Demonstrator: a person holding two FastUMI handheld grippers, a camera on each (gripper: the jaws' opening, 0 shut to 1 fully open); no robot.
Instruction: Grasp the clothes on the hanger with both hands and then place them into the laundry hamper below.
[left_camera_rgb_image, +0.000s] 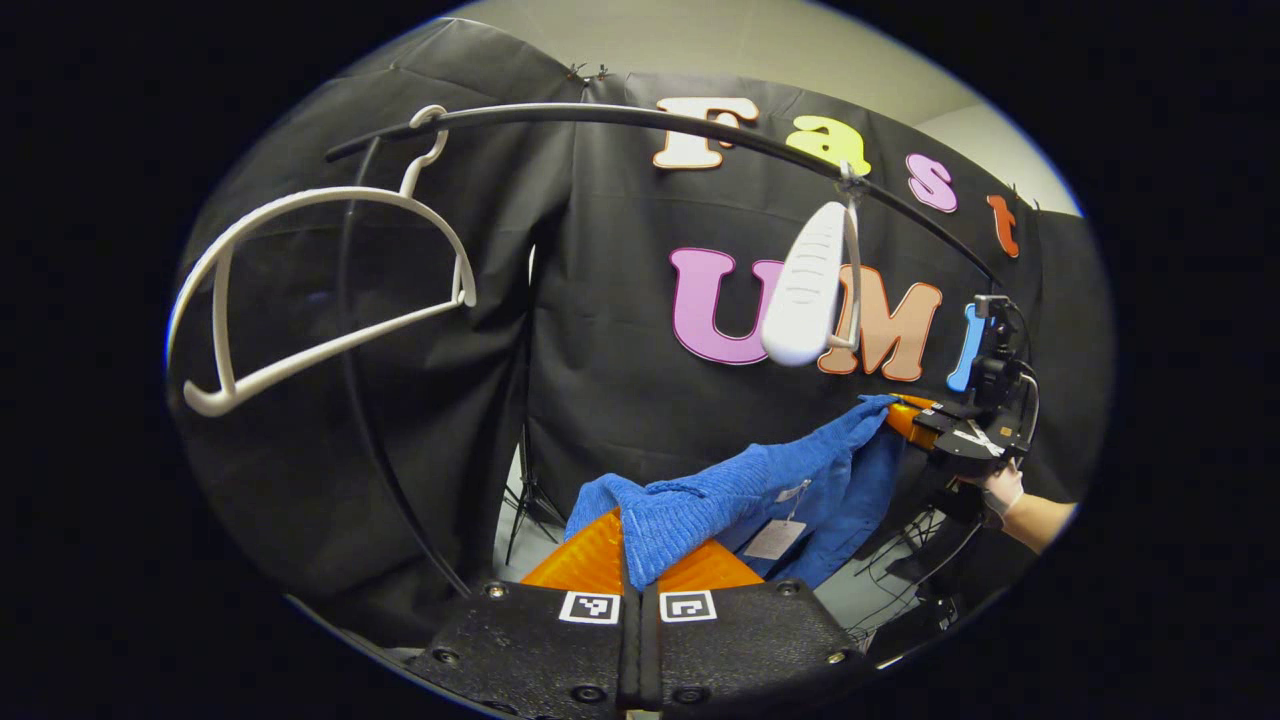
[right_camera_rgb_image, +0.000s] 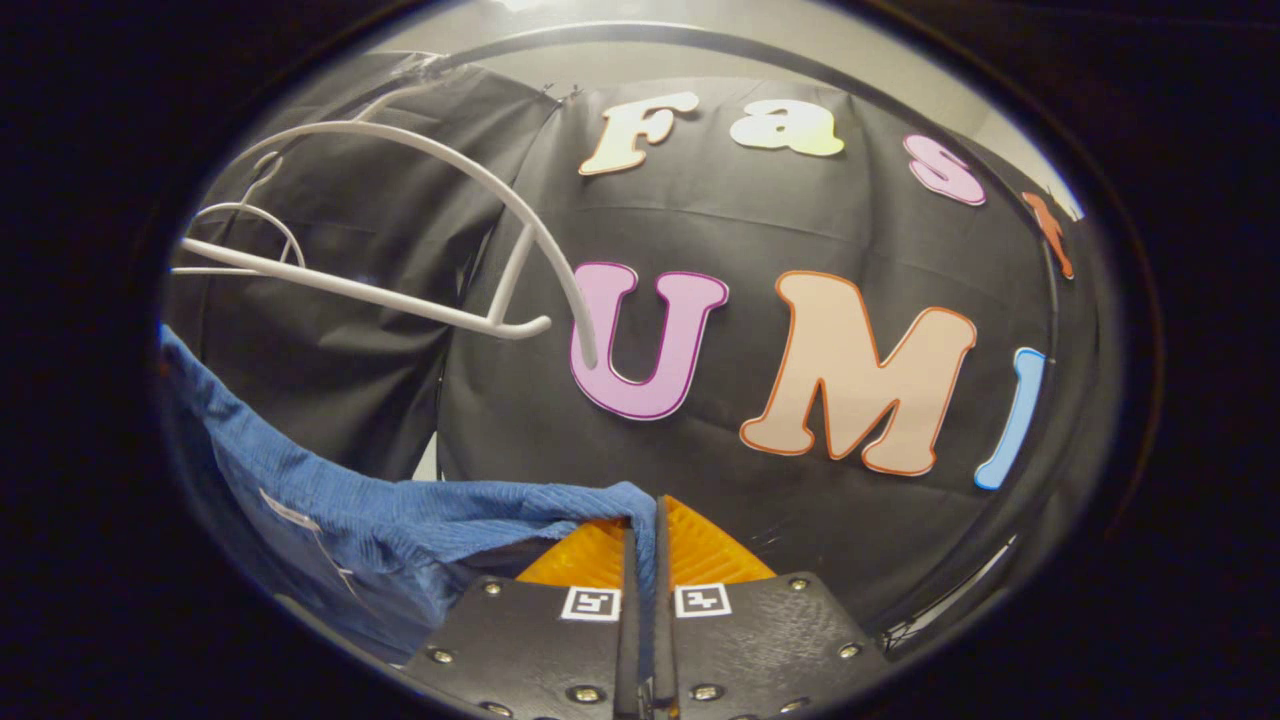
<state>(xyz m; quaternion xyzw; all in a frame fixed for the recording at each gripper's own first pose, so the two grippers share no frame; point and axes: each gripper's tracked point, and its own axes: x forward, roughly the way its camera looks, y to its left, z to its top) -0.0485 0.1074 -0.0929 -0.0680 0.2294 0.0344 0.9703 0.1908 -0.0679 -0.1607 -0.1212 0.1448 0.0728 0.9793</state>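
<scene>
The blue garment (left_camera_rgb_image: 760, 490) is already off the hangers and is held stretched between the two grippers, in the lower middle of the left gripper view. The left gripper (left_camera_rgb_image: 640, 565) is closed on one end of it, the cloth pinched between the orange fingers (left_camera_rgb_image: 585, 560). The right gripper (right_camera_rgb_image: 645, 550) is closed on the other end, at the bottom centre of the right gripper view. The carrying step is judged to be in hand; next, both grippers must be lowered together to the hamper. The cloth is ribbed and soft, with a paper tag (left_camera_rgb_image: 773, 538) hanging. The white hanger (left_camera_rgb_image: 320, 290) is left bare at the upper left.
</scene>
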